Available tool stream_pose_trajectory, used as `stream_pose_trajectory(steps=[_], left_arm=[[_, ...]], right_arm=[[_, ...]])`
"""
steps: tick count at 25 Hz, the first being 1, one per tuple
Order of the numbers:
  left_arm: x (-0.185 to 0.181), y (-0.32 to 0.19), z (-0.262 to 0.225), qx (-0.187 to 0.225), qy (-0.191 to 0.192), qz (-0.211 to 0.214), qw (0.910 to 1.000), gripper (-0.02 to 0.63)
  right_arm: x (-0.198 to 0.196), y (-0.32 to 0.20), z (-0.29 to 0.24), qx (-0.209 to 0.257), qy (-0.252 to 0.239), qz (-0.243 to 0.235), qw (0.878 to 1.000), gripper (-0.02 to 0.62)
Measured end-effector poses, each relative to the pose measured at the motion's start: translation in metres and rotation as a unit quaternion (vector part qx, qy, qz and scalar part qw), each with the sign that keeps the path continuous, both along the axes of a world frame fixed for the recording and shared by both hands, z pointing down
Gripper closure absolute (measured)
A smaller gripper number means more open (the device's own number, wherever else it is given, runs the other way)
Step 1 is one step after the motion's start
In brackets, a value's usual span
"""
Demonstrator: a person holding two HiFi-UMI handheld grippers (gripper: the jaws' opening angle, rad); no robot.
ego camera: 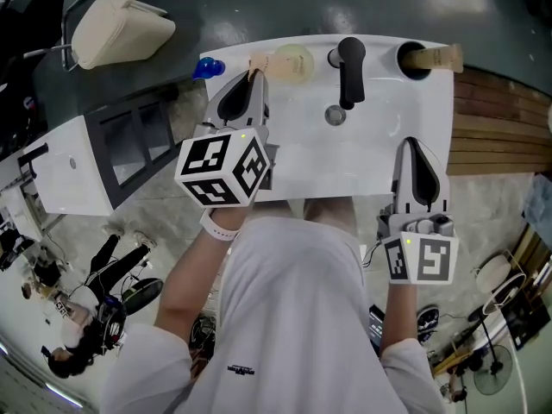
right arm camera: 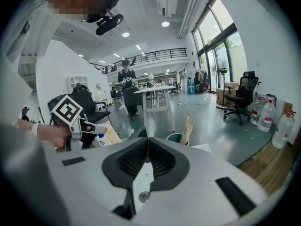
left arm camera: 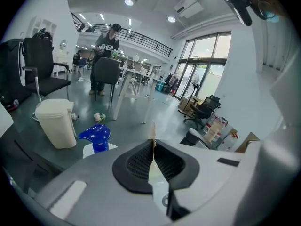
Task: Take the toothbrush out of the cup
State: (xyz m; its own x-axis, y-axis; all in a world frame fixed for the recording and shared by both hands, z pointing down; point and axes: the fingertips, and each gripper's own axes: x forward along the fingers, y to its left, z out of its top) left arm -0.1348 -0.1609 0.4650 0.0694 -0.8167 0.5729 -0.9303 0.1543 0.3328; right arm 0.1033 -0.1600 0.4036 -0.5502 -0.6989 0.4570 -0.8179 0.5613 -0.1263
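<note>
A dark cup stands at the back right corner of the white washbasin, with a tan flat toothbrush leaning out of it. In the right gripper view the cup and toothbrush lie just ahead. My right gripper is shut and empty, in front of the cup and short of it. My left gripper is over the basin's back left, shut on a thin tan card-like piece seen edge-on.
A black faucet and drain sit mid-basin. A blue-topped pump bottle and a pale yellow round item stand at the back left. A cream bin is on the floor beyond. Wooden boards lie to the right.
</note>
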Motion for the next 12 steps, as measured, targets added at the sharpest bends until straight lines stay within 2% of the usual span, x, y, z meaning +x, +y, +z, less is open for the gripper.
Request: stream_pose_trajectory(steps=[12], left_arm=[[0.005,0.001,-0.030,0.025,-0.015,0.021,0.9993,0.600]], right_arm=[[0.004,0.002,-0.020,0.021,-0.010,0.010,1.000,0.588]])
